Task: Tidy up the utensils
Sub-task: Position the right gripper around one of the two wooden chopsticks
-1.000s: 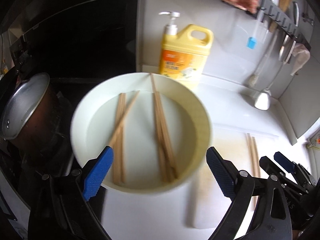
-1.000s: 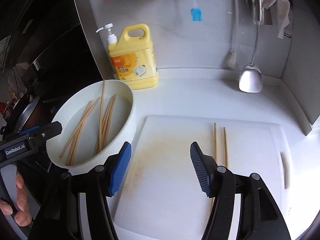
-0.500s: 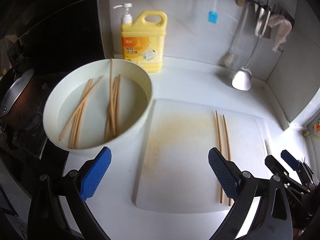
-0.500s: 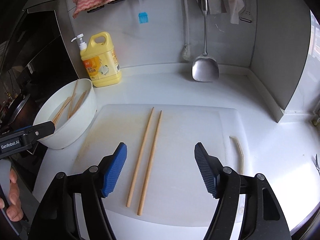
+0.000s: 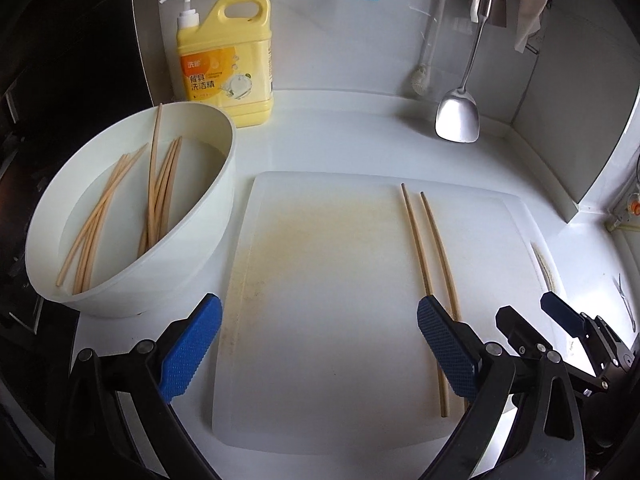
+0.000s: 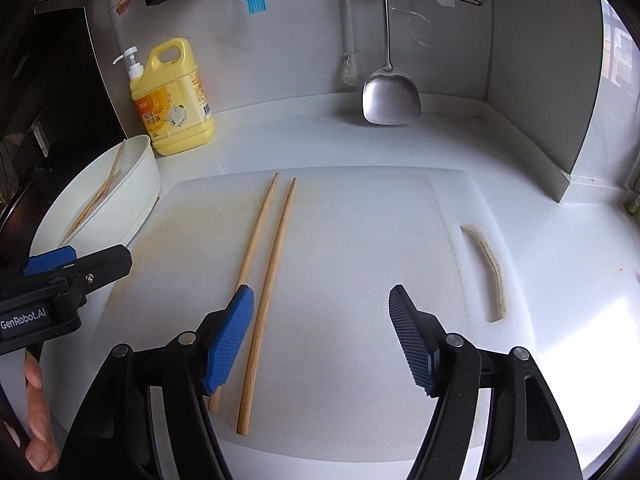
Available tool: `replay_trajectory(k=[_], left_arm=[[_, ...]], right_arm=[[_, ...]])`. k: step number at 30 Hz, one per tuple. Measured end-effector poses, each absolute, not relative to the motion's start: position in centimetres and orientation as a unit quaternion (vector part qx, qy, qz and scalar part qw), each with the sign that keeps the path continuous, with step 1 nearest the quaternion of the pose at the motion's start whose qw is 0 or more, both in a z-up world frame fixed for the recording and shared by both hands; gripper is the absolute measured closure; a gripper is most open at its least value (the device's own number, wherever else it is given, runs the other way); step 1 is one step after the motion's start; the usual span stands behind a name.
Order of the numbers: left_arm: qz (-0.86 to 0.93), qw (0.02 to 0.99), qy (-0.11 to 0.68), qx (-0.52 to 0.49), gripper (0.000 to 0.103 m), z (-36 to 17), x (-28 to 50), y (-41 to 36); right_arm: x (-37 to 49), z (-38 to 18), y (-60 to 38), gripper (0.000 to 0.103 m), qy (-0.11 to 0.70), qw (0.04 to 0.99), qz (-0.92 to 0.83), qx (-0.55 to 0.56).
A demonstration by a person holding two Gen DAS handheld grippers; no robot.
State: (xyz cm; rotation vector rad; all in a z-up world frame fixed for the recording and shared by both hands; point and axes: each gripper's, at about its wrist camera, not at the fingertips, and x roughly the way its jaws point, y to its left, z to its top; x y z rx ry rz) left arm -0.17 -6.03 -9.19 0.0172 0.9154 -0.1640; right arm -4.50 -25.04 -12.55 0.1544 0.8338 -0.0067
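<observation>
Two wooden chopsticks lie side by side on a white cutting board. A white bowl at the board's left holds several more chopsticks in water. My left gripper is open and empty over the board's near edge; it also shows at the left of the right wrist view. My right gripper is open and empty, just right of the two chopsticks' near ends; it also shows at the lower right of the left wrist view.
A yellow dish-soap jug stands against the back wall. A steel spatula, a brush and a blue silicone brush hang behind the board. A dark stove area is at left. A side wall panel is at right.
Both grippers have pulled back and swung right, away from the bowl and over the cutting board. Both stay open and empty. The chopsticks have not moved.
</observation>
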Motion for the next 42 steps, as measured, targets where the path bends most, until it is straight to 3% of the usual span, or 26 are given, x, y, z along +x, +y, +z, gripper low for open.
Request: replay_trajectory(k=[23, 29, 33, 42], left_arm=[[-0.059, 0.896, 0.441, -0.013, 0.007, -11.3, 0.7, -4.8], [-0.061, 0.895, 0.441, -0.009, 0.007, -11.3, 0.8, -5.2], [-0.065, 0.895, 0.441, -0.009, 0.007, -11.2, 0.9, -5.9], [-0.079, 0.893, 0.443, 0.004, 0.007, -11.5, 1.1, -9.0]], right_arm=[[-3.6, -15.4, -21.9, 0.037, 0.417, 0.909, -0.014, -0.008], [-3.5, -15.2, -22.8, 0.066, 0.412, 0.911, -0.026, -0.016], [-3.3, -15.3, -24.1, 0.072, 0.413, 0.910, -0.032, -0.001], [-3.3, -15.5, -27.0, 0.074, 0.414, 0.909, -0.047, 0.021]])
